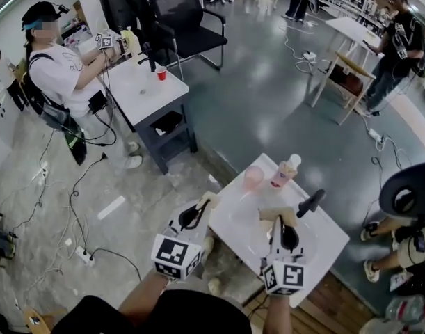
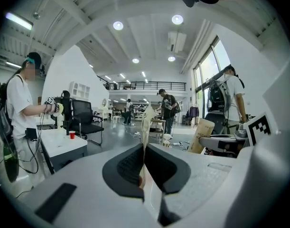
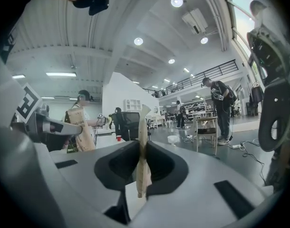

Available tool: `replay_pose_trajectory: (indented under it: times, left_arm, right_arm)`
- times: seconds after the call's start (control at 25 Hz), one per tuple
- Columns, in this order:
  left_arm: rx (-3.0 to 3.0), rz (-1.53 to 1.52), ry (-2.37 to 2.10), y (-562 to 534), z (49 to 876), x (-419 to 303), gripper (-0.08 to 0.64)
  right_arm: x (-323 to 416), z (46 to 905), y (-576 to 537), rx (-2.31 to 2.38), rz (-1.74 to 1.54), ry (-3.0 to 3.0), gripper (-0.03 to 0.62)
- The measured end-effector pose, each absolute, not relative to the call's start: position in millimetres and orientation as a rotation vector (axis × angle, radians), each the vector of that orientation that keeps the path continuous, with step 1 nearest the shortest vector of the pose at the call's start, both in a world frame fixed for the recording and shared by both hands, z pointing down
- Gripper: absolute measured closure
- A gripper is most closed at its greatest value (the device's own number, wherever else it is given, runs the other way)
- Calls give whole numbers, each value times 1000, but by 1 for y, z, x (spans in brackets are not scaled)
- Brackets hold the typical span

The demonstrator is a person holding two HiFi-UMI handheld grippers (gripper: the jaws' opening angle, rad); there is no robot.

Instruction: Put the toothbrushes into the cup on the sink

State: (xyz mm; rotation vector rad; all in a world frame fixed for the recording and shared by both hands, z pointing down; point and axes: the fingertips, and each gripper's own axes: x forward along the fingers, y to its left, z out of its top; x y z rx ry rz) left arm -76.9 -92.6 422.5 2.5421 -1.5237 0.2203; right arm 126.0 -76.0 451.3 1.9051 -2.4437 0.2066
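Note:
A pink translucent cup (image 1: 253, 177) stands at the far corner of the white sink (image 1: 322, 244). My left gripper (image 1: 206, 202) hovers at the sink's left edge, shut on a flat beige toothbrush pack (image 1: 211, 198). In the left gripper view the pack (image 2: 145, 127) stands edge-on between the pads of that gripper (image 2: 145, 151). My right gripper (image 1: 278, 219) hangs over the basin, shut on a second beige toothbrush pack (image 1: 276, 213). Seen from the right gripper (image 3: 142, 151), that pack (image 3: 143, 141) is a thin upright strip. Both grippers are nearer to me than the cup.
A pink-and-white bottle (image 1: 285, 171) stands beside the cup, and a black faucet (image 1: 311, 202) rises at the sink's right. A seated person (image 1: 59, 72) works at a white table (image 1: 139, 89) with a red cup (image 1: 161, 73). A power strip (image 1: 83, 257) and cables lie on the floor.

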Motion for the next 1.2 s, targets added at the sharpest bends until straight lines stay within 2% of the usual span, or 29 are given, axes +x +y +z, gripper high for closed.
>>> replay_pose_trajectory:
  times: [0.56, 1.2]
  left_arm:
    - [2576, 260, -1377, -196, 433, -73, 552]
    - [2551, 330, -1292, -253, 458, -72, 552]
  right_arm:
    - [124, 457, -167, 1994, 239, -2357, 545]
    - [108, 484, -235, 1998, 295, -2349, 545]
